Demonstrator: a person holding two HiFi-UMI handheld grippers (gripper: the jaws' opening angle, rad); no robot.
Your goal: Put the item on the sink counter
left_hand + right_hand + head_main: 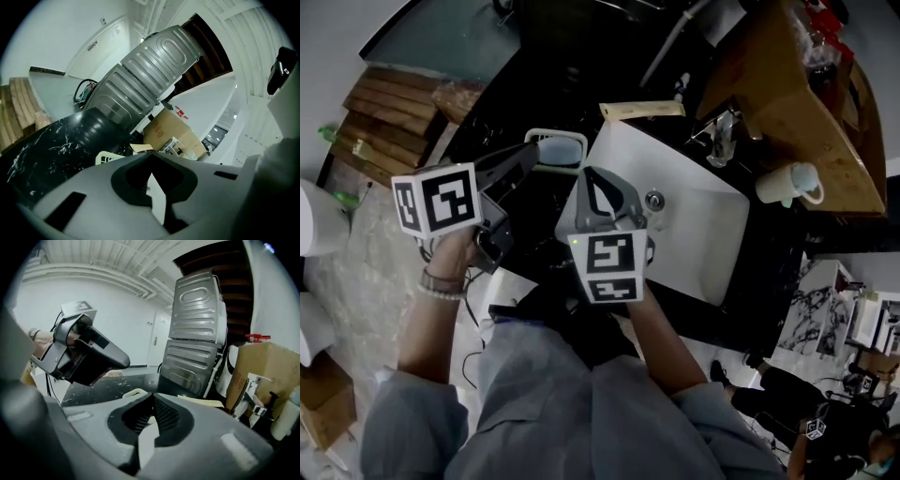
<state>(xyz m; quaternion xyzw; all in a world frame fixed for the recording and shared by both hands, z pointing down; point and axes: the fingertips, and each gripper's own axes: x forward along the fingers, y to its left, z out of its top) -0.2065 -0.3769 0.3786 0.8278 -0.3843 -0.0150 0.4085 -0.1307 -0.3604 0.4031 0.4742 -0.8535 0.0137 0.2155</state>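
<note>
The black marble sink counter surrounds a white basin. A small white slotted basket stands on it at the basin's left corner, and a flat beige packet lies behind the basin. My left gripper hovers just left of the basket, shut and empty. My right gripper hangs over the basin's near left edge, also shut and empty. In the left gripper view the jaws meet with the basket beyond them. In the right gripper view the closed jaws point at the basket, with the left gripper at the upper left.
A chrome faucet stands behind the basin and a white mug sits to its right beside a wooden shelf. A stacked metal appliance and a cardboard box rise beyond the counter. Wooden slats lie at the left.
</note>
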